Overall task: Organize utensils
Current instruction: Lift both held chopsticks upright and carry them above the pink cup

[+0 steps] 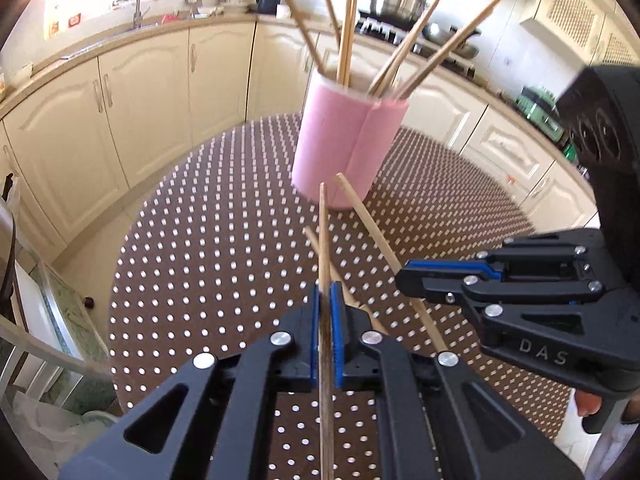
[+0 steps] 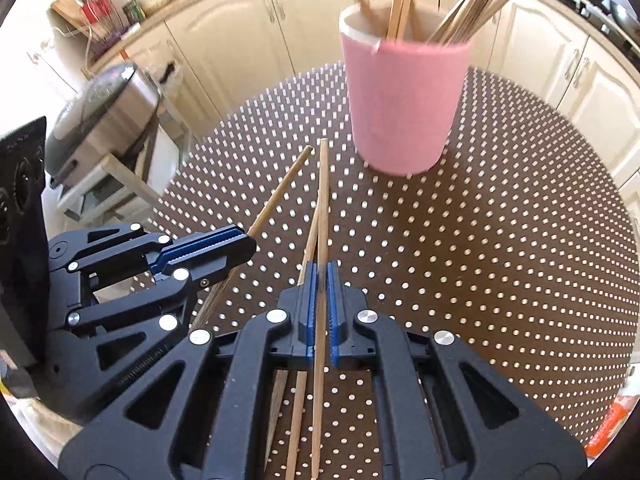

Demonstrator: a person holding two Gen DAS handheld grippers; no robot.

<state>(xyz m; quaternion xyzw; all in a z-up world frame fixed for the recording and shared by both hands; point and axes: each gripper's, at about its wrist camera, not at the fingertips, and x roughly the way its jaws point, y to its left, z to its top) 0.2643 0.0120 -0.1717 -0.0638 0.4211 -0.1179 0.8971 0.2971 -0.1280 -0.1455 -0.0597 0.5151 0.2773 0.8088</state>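
A: Chopsticks [image 1: 348, 28], several of them, already stand fanned in the pink cup [image 1: 348, 152] at upper centre of the left wrist view, their tips spreading toward the top edge; the cup sits on the dotted table [image 1: 200, 260]

B: And the ones not yet put away?

A: Each gripper is clamped on one. The left gripper [image 1: 329, 296], bottom centre of its own view, has its blue pads pressed together on a single stick [image 1: 323, 232] that points up toward the cup. The right gripper [image 2: 320, 276] does the same in its view with another stick [image 2: 323, 200], its tip near the cup's base

B: Anything left lying?

A: A third loose chopstick [image 2: 308, 248] runs beneath the right gripper's held one, lower centre of the right wrist view, apparently resting on the table. So my reading is that the job is well along: most sticks are in the cup, two are in hand, and at least one waits

B: Materials?

A: The sticks are pale bamboo or wood, thin and straight, matte, the left one darkened at its held end. The cup is a plain cylinder with a soft-looking pink wrap and a seam down its side, cream inside the rim. The table is round, brown, with a regular grid of white dots. The grippers are black plastic with ribbed blue pads and silver pins
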